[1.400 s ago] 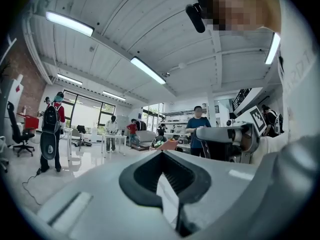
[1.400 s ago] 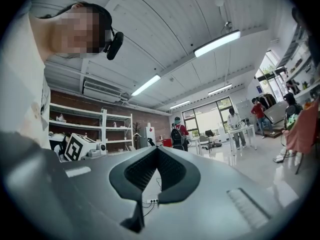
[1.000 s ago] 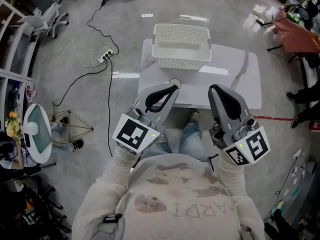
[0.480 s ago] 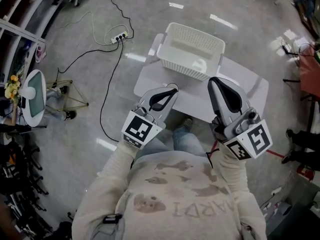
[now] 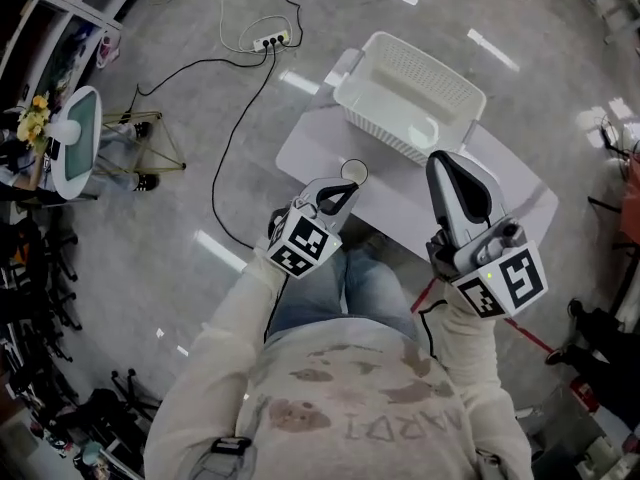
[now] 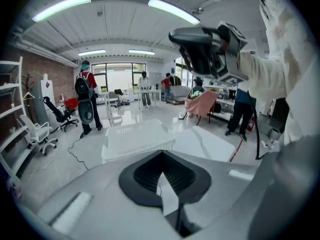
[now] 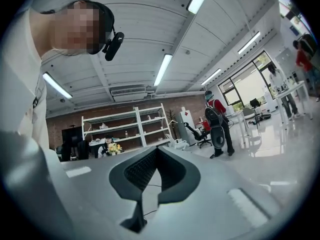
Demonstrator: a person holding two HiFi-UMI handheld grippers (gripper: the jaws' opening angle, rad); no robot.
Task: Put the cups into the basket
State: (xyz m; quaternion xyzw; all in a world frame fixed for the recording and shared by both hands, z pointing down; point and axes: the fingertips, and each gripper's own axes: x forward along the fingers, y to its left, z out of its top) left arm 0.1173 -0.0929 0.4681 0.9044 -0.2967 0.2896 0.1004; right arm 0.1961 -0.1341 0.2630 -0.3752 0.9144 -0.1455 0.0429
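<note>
A white slatted basket (image 5: 410,93) stands on the far part of a white table (image 5: 400,203). The left gripper view also shows the basket (image 6: 134,138), just beyond the jaws. One white cup (image 5: 352,172) stands upright near the table's near-left edge. My left gripper (image 5: 343,188) is shut and empty, its tip just short of the cup. My right gripper (image 5: 441,160) is held over the table's right half, shut with nothing in it. A pale round shape inside the basket may be a cup; I cannot tell.
Cables and a power strip (image 5: 270,40) lie on the floor left of the table. A small round stand (image 5: 78,133) is at far left. People (image 6: 86,98), office chairs and shelves (image 7: 127,126) stand in the room behind. My right gripper (image 6: 205,49) shows high in the left gripper view.
The head view has swung, so the table and basket now sit to the right and are turned. My left gripper has moved forward toward the cup. Both grippers stay shut.
</note>
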